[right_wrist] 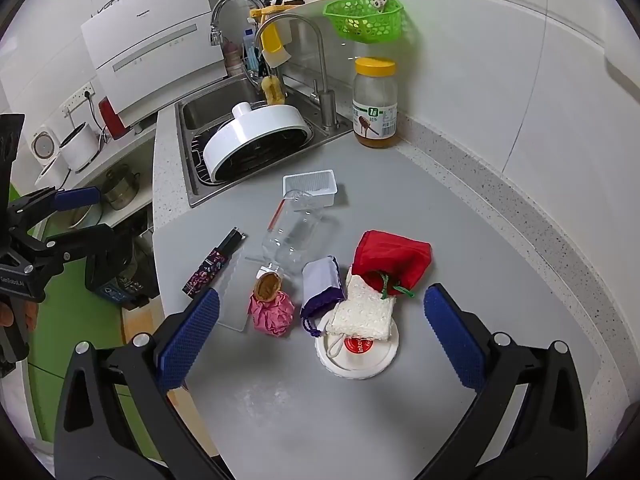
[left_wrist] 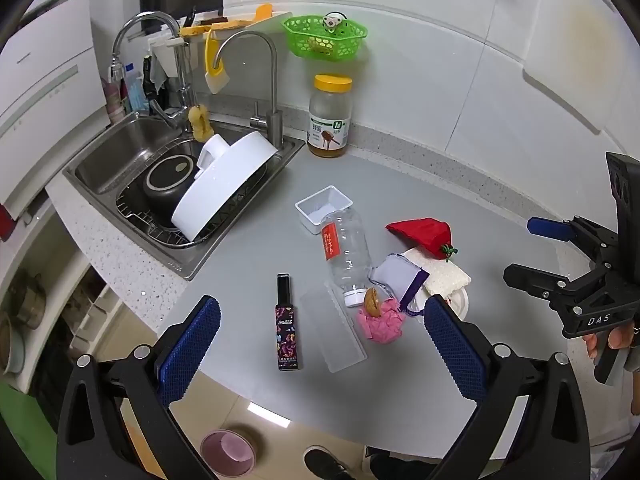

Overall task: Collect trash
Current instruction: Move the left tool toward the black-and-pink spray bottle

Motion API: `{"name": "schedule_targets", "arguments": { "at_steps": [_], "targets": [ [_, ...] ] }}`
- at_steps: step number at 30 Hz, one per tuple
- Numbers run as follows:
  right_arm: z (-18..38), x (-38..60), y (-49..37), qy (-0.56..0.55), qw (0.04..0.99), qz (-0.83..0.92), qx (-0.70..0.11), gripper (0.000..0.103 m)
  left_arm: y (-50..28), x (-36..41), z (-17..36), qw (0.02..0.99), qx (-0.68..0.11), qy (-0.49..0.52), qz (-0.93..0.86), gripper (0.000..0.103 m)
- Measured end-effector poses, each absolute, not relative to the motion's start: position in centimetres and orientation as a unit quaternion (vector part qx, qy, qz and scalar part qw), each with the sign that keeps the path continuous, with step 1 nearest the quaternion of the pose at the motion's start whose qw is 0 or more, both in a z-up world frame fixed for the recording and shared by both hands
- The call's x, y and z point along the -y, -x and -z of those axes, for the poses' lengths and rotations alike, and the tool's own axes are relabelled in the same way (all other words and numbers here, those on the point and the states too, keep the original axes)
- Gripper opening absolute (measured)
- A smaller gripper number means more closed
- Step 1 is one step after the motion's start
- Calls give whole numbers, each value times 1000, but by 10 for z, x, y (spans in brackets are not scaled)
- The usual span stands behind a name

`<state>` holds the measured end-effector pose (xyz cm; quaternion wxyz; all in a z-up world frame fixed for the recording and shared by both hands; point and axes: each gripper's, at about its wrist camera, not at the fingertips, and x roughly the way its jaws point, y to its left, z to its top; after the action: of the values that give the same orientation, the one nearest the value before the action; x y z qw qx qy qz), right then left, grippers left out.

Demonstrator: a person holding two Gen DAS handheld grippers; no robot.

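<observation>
On the grey counter [left_wrist: 280,380] lie a clear plastic bottle [left_wrist: 346,254], a small white tray [left_wrist: 323,208], a flat clear lid [left_wrist: 332,328], a crumpled pink paper [left_wrist: 382,320] with a walnut shell [left_wrist: 373,301] on it, a dark spray tube [left_wrist: 287,324], a purple-edged pouch [left_wrist: 396,276], a red pouch [left_wrist: 424,236], a white sponge [left_wrist: 440,276] and a white round lid [right_wrist: 358,350]. My left gripper [left_wrist: 320,344] is open above the counter's near edge. My right gripper [right_wrist: 322,340] is open above the pink paper [right_wrist: 272,312] and sponge [right_wrist: 362,312].
A steel sink [left_wrist: 132,148] at the left holds a white pot lid [left_wrist: 224,184] and a black pan. A honey jar [left_wrist: 330,116] stands by the wall under a green basket [left_wrist: 324,36]. A pink bin [left_wrist: 228,452] sits on the floor below.
</observation>
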<state>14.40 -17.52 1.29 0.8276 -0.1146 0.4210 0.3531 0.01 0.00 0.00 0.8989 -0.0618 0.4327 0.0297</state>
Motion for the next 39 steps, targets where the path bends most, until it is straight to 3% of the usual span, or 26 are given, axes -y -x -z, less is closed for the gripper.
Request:
{"name": "schedule_targets", "arguments": {
  "at_steps": [39],
  "targets": [
    [-8, 176, -143, 115, 826, -355, -423, 100, -1, -2, 0, 899, -433, 52, -32, 98]
  ]
}}
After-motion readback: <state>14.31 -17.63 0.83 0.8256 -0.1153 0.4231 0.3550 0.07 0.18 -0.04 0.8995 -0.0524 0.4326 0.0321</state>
